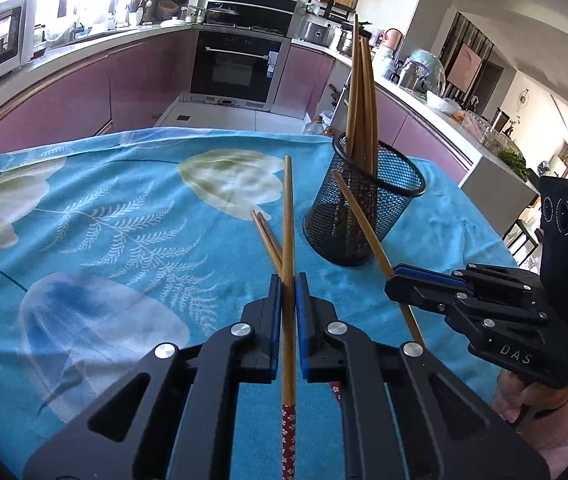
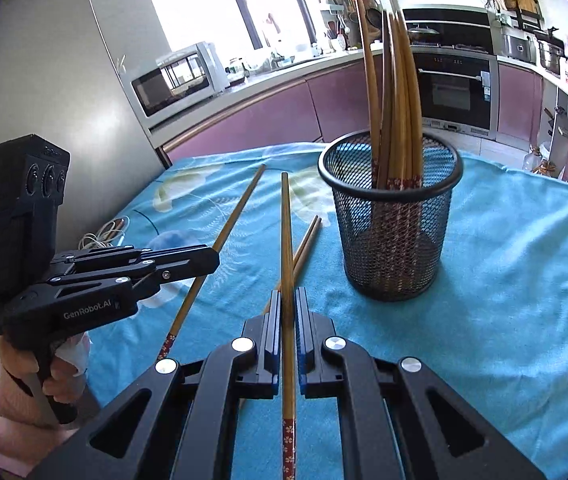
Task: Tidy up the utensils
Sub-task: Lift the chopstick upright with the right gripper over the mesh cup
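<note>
A black mesh cup (image 1: 364, 216) (image 2: 392, 220) stands on the table and holds several wooden chopsticks (image 1: 360, 96) (image 2: 396, 92) upright. My left gripper (image 1: 288, 284) is shut on one chopstick (image 1: 288, 216) that points forward; it also shows in the right wrist view (image 2: 208, 264) with its chopstick (image 2: 240, 204). My right gripper (image 2: 288, 300) is shut on another chopstick (image 2: 286, 232); in the left wrist view it (image 1: 394, 276) holds its chopstick (image 1: 358, 216) in front of the cup. Two more chopsticks (image 1: 266, 240) (image 2: 306, 246) lie on the cloth.
The table is covered by a blue flowered cloth (image 1: 124, 216) (image 2: 524, 260). A white cable (image 2: 104, 232) lies at its left edge. Purple kitchen cabinets (image 1: 84, 92), an oven (image 1: 236, 68) and a microwave (image 2: 180, 76) stand beyond the table.
</note>
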A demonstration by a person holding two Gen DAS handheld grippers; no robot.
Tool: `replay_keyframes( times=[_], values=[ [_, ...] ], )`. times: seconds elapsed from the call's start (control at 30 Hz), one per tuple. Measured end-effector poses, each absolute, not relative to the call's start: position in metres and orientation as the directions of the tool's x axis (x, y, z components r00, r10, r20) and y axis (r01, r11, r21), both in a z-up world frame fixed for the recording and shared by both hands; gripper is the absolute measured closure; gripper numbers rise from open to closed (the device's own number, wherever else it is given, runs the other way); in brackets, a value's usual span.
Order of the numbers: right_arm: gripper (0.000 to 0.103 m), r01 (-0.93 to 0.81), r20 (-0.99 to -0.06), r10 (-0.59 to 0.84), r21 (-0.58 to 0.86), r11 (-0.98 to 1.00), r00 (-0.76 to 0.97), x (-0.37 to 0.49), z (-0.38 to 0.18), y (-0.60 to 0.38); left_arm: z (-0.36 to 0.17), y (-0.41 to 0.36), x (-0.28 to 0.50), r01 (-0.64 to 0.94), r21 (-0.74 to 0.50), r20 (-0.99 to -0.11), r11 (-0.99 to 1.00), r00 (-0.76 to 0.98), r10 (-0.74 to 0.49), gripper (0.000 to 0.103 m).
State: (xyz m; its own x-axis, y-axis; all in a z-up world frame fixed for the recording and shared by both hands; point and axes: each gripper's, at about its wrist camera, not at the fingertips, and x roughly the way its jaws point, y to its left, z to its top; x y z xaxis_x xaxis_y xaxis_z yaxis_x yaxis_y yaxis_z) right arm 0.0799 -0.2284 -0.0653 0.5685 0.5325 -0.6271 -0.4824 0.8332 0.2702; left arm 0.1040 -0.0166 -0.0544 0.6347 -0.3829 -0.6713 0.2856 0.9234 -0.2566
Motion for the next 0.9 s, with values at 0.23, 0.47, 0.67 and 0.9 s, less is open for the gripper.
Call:
replay_keyframes(
  times=[0.23,0.47,0.67,0.9],
  values=[
    [0.097,-0.473,-0.576,0.542,0.283,0.834,0.612,0.073,-0.048,-0.243,-0.025,-0.016,0.089,0.326,-0.272,-0.615,0.905,0.665,-0.424,0.095],
    [0.097,-0.47,-0.533,0.548,0.289,0.834,0.644,0.071,-0.033,-0.256,0.0,-0.014,0.076,0.365,-0.295,-0.559,0.883,0.683,-0.469,0.095],
    [0.097,-0.473,-0.5,0.551,0.287,0.833,0.668,0.071,-0.021,-0.264,0.016,-0.01,0.073,0.385,-0.32,-0.525,0.866,0.689,-0.5,0.095],
    [0.097,-0.48,-0.47,0.55,0.272,0.834,0.69,0.072,-0.005,-0.267,0.029,-0.014,0.075,0.4,-0.313,-0.5,0.861,0.702,-0.508,0.095]
  ],
)
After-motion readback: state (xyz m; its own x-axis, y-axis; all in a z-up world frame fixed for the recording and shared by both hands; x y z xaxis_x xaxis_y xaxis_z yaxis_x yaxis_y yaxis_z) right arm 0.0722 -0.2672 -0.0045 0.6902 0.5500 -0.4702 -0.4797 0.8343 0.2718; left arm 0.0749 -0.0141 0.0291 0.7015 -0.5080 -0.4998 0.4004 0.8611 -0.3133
